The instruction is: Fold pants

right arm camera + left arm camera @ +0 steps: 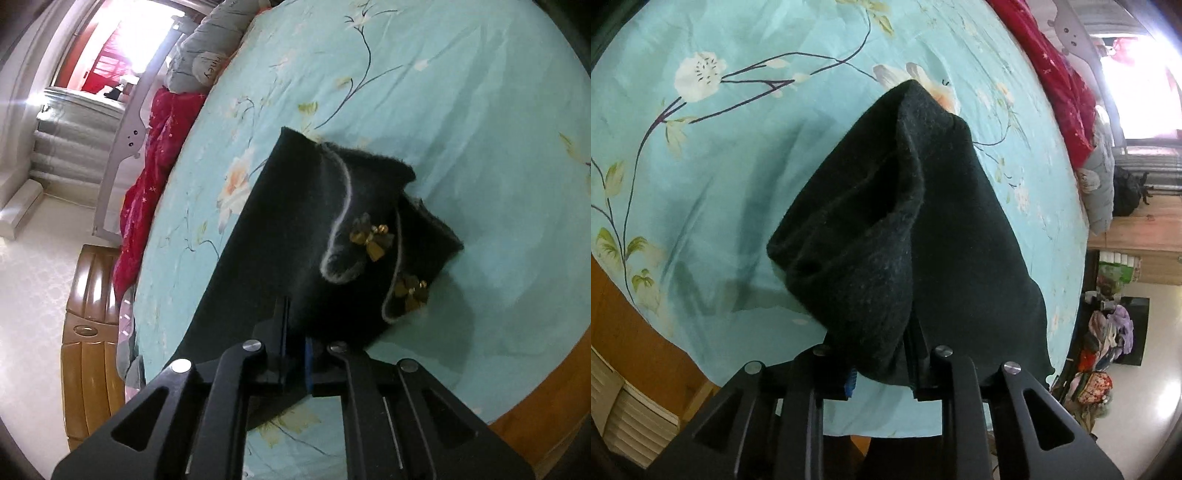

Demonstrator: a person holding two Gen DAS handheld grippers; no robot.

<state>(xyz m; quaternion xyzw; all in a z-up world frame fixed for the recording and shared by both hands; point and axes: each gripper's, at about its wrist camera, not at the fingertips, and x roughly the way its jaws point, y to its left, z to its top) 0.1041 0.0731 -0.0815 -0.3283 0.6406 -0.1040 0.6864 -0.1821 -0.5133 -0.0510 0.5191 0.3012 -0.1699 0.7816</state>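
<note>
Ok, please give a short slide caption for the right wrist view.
Right hand-held gripper clamps dark pants with gold bows over a floral bedsheet.

The pants are a dark, nearly black green, of a soft, fuzzy knit. In the left wrist view they fill the middle of the frame, bunched into thick folds with a hollow pocket of cloth at centre left, narrowing to a rounded tip toward the upper middle and hanging above the bed. In the right wrist view the pants run from the lower centre up to the middle, a flat smooth panel on the left, pale-edged curved seams and two small gold bow ornaments on the right.
</note>
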